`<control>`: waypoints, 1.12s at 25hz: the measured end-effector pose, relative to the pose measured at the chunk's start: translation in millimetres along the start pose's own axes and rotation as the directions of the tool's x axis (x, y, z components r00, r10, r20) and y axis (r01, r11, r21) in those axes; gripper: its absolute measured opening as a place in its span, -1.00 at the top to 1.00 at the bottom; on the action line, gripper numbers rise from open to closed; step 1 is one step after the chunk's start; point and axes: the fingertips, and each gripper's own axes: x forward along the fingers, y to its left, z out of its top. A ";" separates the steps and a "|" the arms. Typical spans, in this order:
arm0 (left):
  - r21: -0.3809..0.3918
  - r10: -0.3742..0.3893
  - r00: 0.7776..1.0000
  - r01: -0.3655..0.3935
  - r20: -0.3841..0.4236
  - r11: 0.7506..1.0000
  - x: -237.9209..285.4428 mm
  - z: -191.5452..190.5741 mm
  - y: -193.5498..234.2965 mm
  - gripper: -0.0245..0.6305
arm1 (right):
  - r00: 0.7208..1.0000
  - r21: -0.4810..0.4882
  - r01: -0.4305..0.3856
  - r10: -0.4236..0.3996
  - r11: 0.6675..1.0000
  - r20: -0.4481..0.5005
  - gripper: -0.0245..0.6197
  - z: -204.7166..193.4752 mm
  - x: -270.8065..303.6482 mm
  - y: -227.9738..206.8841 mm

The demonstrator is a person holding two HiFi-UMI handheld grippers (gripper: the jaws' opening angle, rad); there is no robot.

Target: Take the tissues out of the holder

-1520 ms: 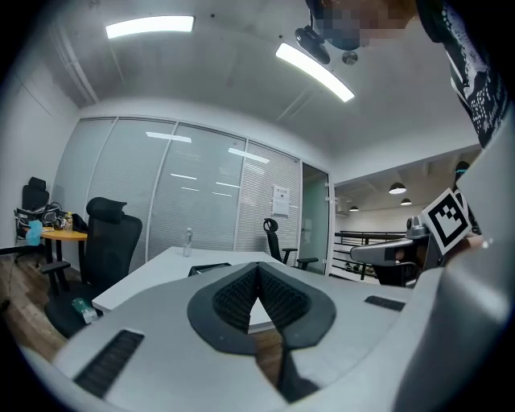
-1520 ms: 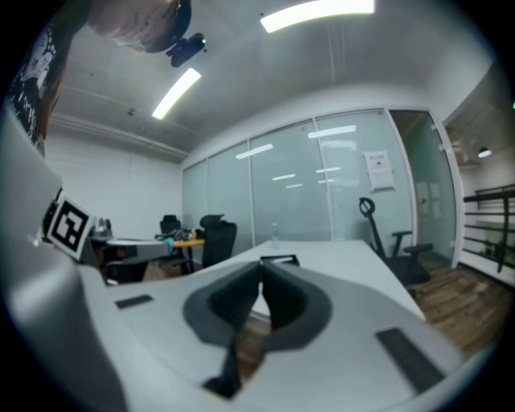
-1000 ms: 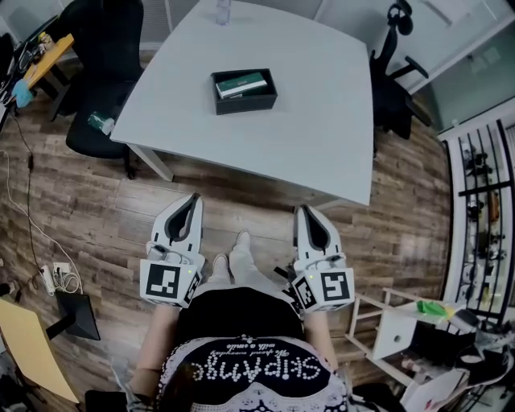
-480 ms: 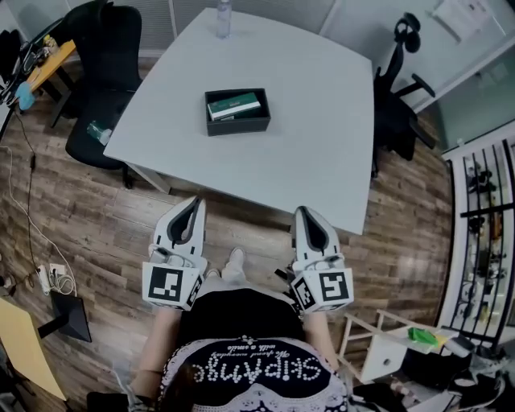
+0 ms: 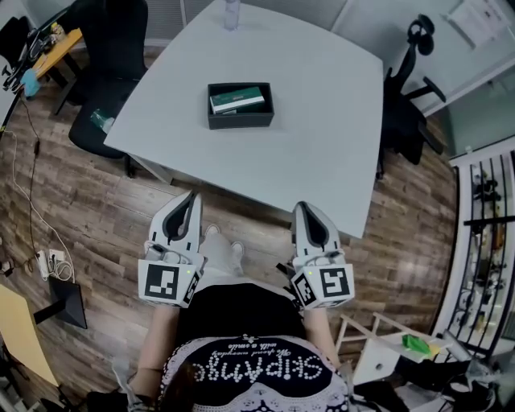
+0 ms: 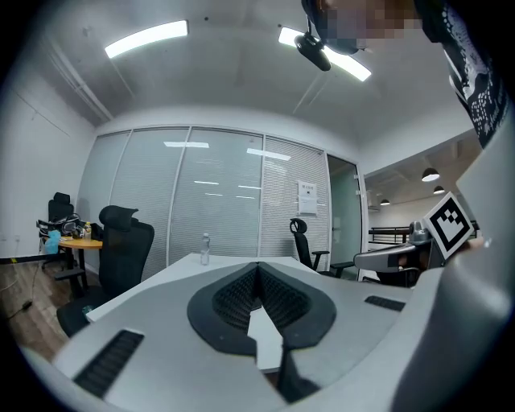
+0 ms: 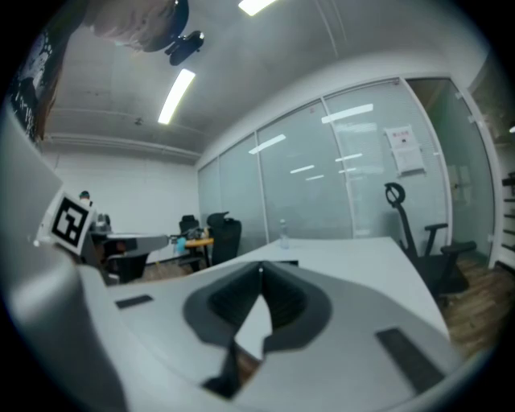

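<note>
The person stands on the wood-plank floor (image 5: 96,201) just short of the desk (image 5: 322,96), one gripper in each hand, both held low in front of the body and pointing toward the desk. The left gripper (image 5: 191,196) has its jaws pressed together at the tips with nothing between them; its own view shows the dark ribbed pads meeting in a line. The right gripper (image 5: 305,208) is the same: jaws closed tip to tip, nothing held. The two are side by side, apart from each other, their tips just short of the desk's near edge. The person's pale shoes (image 5: 222,248) show between them.

Farther on, the pale grey desk top carries the holder (image 5: 240,121), a shallow black rectangular box, open on top, standing left of the desk's middle and well apart from both grippers. Inside it lie the tissues (image 5: 236,100): a flat oblong pack, dark green on its face with a white band along one long side, lying slightly askew toward the far side of the holder. The pack sits below the rim, with a dark strip of the holder's floor showing in front of it.

At the far edge of the desk a clear bottle (image 5: 232,13) stands upright. A black office chair (image 5: 113,56) stands off the desk's left side, and another chair (image 5: 406,105) off its right.
</note>
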 end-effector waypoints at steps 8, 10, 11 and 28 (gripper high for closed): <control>0.002 -0.015 1.000 0.015 -0.002 1.000 14.0 1.1 1.2 0.83 | 1.000 0.006 0.014 -0.014 1.000 -0.004 0.81 1.2 7.5 -8.4; -0.001 -0.020 1.000 0.020 -0.006 1.000 19.3 0.9 3.6 0.83 | 1.000 0.009 0.020 -0.020 1.000 -0.006 0.81 2.2 11.5 -10.5; -0.002 -0.023 1.000 0.023 -0.007 1.000 22.3 0.8 5.0 0.83 | 1.000 0.009 0.023 -0.022 1.000 -0.008 0.81 2.6 14.1 -11.5; 0.001 -0.113 0.994 0.113 -0.009 0.994 128.1 20.1 87.0 0.83 | 0.997 0.009 0.078 -0.078 0.997 -0.003 0.81 39.9 136.3 -14.7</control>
